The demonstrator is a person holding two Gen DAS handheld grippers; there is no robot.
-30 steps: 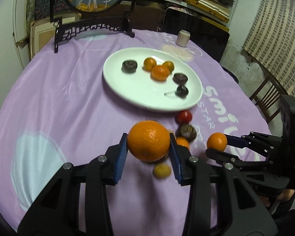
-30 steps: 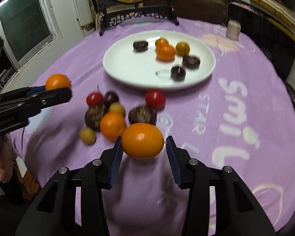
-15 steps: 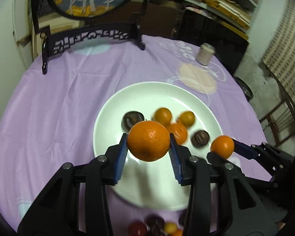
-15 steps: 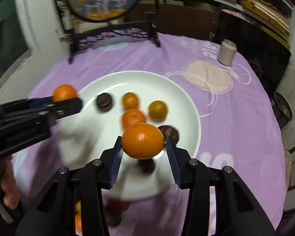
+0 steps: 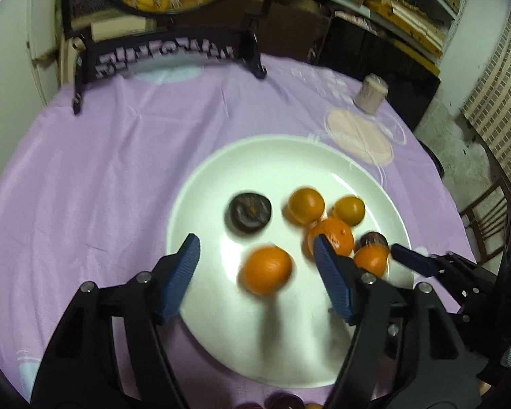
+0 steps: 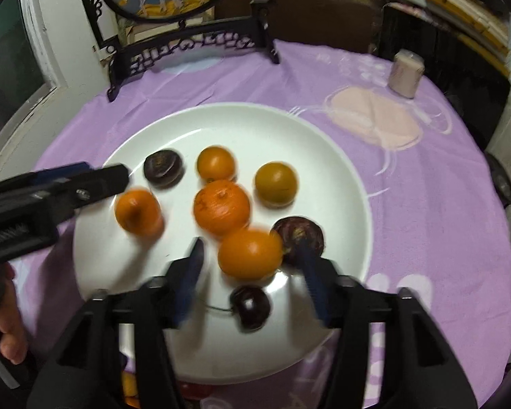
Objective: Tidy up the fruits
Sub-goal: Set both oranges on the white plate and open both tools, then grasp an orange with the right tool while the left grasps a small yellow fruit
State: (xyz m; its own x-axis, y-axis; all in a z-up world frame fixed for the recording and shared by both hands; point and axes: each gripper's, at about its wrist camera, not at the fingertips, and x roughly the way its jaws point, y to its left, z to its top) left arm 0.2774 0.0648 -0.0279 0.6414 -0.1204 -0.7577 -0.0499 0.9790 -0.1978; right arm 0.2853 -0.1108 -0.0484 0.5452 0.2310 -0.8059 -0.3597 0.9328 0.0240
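A white plate (image 5: 221,170) (image 6: 323,156) lies on the purple cloth and holds several oranges and dark fruits. My left gripper (image 5: 255,266) is open above the plate; a blurred orange (image 5: 265,270) sits free between its jaws, touching neither. In the right wrist view that orange (image 6: 138,210) is by the left gripper's tip. My right gripper (image 6: 250,272) is open over the plate's near side; another orange (image 6: 250,254) lies between its jaws, apart from both. It also shows in the left wrist view (image 5: 371,259).
A dark carved stand with a round picture (image 6: 190,44) stands at the table's far edge. A small pale cup (image 6: 407,73) stands at the far right. A dark cherry (image 6: 250,306) lies on the plate's near side. More fruits peek below the plate's near rim (image 5: 282,402).
Both grippers have opened and let go of their oranges, which now lie loose over the plate. Both grippers moved lower and closer to the plate.
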